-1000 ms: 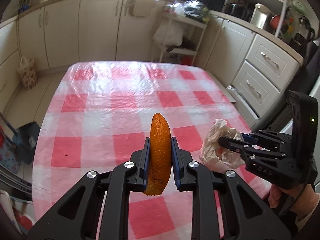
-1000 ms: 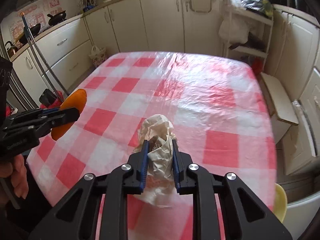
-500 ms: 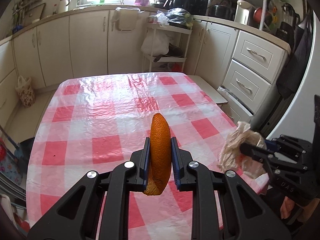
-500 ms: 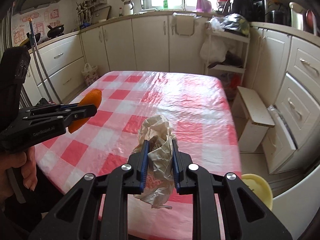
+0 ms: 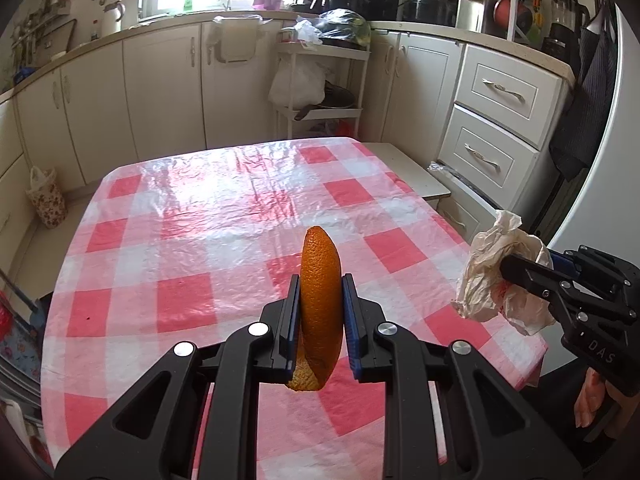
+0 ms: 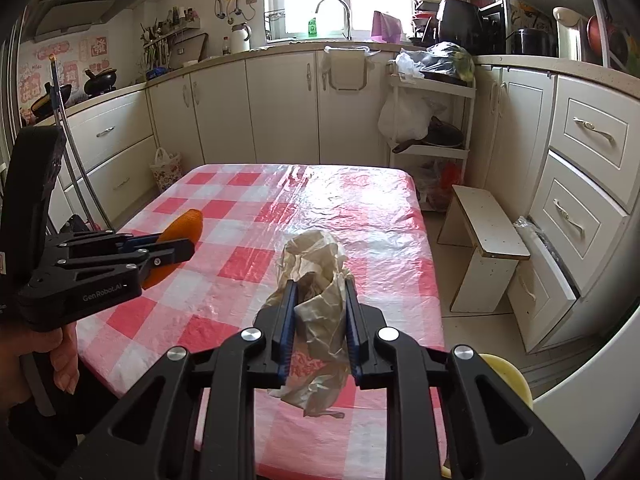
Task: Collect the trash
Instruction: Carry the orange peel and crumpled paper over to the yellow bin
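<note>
Up close, left gripper [image 5: 320, 312] fingers pinching dimpled orange peel [image 5: 320, 304], right gripper [image 6: 318, 320] fingers pinching crumpled cream wrapper [image 6: 316, 300].

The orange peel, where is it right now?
The orange peel is pinched upright in the left gripper, above the checked table; the right wrist view shows it at left.

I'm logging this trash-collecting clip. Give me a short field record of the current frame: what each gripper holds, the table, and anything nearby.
left gripper: shut on orange peel, held above the table
right gripper: shut on crumpled wrapper, lifted off the table
table: red-and-white checked cloth under clear plastic
small stool: on the floor beside the table's right edge
yellow container: partly visible, low right in the right wrist view
</note>
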